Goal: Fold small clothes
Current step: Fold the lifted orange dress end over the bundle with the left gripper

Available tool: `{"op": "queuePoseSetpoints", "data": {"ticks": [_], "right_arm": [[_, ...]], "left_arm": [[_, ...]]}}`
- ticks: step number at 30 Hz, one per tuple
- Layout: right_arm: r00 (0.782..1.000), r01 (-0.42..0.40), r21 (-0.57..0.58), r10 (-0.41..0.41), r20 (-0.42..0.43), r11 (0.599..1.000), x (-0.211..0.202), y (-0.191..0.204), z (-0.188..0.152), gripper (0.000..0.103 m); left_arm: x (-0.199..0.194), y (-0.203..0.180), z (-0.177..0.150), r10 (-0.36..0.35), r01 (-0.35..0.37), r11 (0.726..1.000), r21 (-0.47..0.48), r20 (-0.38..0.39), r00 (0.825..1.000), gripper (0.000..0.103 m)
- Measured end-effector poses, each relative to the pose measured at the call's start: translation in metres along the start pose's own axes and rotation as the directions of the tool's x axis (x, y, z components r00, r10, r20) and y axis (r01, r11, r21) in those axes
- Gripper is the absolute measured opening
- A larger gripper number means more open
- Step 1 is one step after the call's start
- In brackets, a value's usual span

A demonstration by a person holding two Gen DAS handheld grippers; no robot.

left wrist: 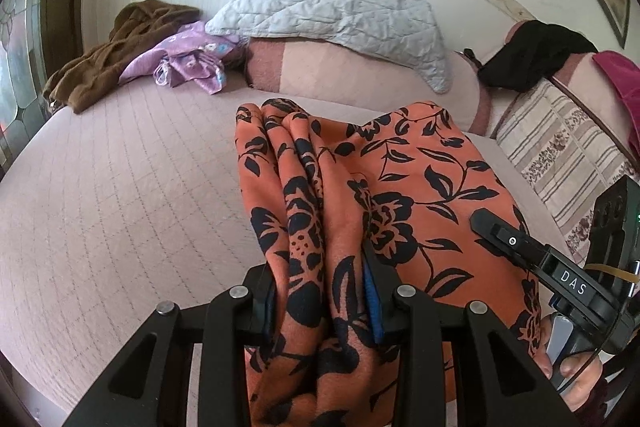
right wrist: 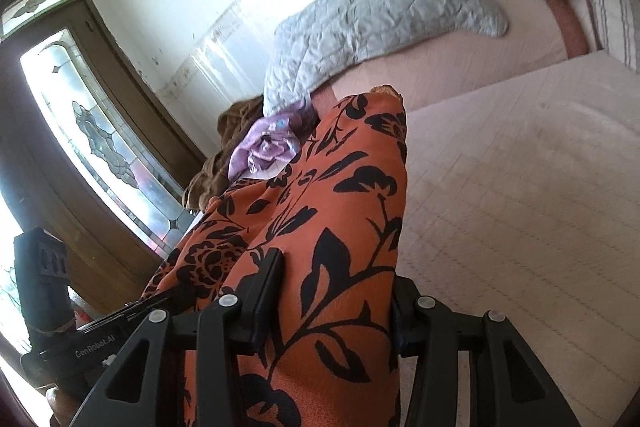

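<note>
A bed (left wrist: pixel 120 187) covered with a pale pink quilted spread fills both views, set against a white wall with a floral border. A bunched part of the orange garment with black floral print (left wrist: pixel 400 195) is gripped between the pads of the left tongs (left wrist: pixel 320 301), and another part of the same garment (right wrist: pixel 336 227) is clamped in the right tongs (right wrist: pixel 334 303); the cloth is held raised above the spread and drapes forward from both.

Only in the left wrist view are the right tongs seen from the side, at the right edge, with fingers of the person's hand (left wrist: pixel 568 371) on the handle. Also shown there alone are a striped floral cushion (left wrist: pixel 560 163), a black garment (left wrist: pixel 532 55) and a magenta cloth (left wrist: pixel 624 83) at the right. Only in the right wrist view is a wooden door with leaded glass (right wrist: pixel 100 147) visible at the left, with the body of the left tongs in the lower left corner.

Wide bare spread lies to the left of the garment in the left view and to the right of it in the right view. The far edge is bounded by a folded pink blanket (left wrist: pixel 360 71) carrying a grey quilted pillow (left wrist: pixel 332 11). A brown garment (left wrist: pixel 120 55) and a purple printed garment (left wrist: pixel 188 59) lie in the far left corner, well apart from the held cloth.
</note>
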State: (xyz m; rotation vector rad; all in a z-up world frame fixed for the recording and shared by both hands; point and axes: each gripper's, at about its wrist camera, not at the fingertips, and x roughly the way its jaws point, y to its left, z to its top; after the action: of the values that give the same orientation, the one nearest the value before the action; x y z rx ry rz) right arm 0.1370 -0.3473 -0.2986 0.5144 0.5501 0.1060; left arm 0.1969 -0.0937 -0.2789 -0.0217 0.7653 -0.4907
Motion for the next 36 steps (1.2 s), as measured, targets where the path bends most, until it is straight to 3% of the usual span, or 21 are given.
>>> {"op": "queuePoseSetpoints", "data": {"ticks": [10, 23, 31, 36], "right_arm": [[0.999, 0.043, 0.005, -0.043, 0.019, 0.999, -0.028, -0.017, -0.013, 0.048], [0.997, 0.073, -0.022, -0.074, -0.031, 0.997, 0.000, -0.016, -0.020, 0.048], [0.993, 0.090, -0.041, -0.093, -0.066, 0.995, 0.020, -0.014, -0.025, 0.048], [0.985, 0.125, -0.048, -0.130, -0.116, 0.991, 0.037, -0.018, -0.035, 0.048]], "left_arm": [[0.001, -0.021, -0.003, 0.013, -0.012, 0.999, 0.036, -0.026, 1.000, 0.036], [0.022, -0.006, -0.006, 0.059, -0.058, 0.998, 0.021, -0.070, 0.996, 0.035], [0.029, -0.004, -0.007, 0.070, -0.067, 0.997, 0.033, -0.076, 0.995, 0.026], [0.038, 0.000, -0.009, 0.124, -0.119, 0.991, 0.054, -0.097, 0.988, 0.026]]}}
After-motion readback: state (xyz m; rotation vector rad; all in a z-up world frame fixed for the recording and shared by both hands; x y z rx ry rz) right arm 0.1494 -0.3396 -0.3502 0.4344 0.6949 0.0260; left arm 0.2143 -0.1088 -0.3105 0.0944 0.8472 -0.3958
